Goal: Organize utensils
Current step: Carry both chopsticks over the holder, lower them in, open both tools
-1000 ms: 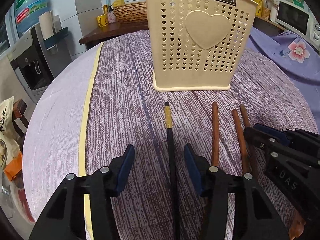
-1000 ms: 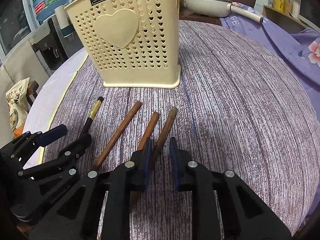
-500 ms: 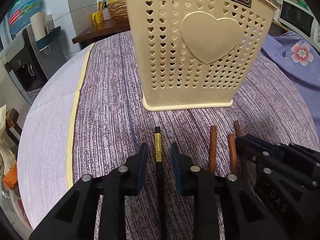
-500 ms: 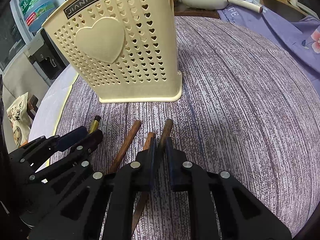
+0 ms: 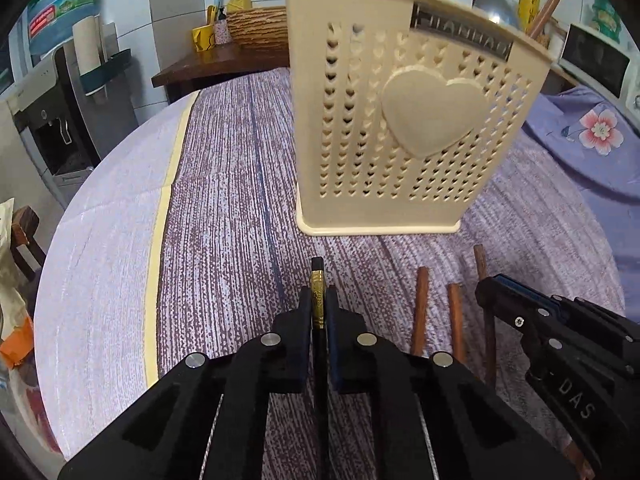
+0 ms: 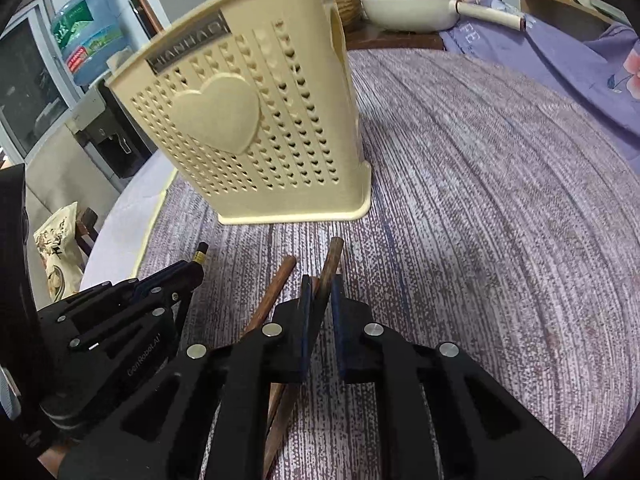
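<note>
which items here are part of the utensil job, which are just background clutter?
Job items:
black chopstick, clamped in the left tongs
brown chopstick, clamped in the right tongs
two more brown chopsticks on the cloth
cream holder

Lying about:
water dispenser
pan
wicker basket
floral cloth

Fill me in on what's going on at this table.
A person with a handheld gripper in each hand is tidying chopsticks into the cream utensil holder that stands on the purple striped tablecloth. The left gripper is shut on the black chopstick with the gold band. The right gripper is shut on a brown wooden chopstick. Two more brown chopsticks lie on the cloth between the grippers. Nothing has gone into the holder from these two grips yet.
</note>
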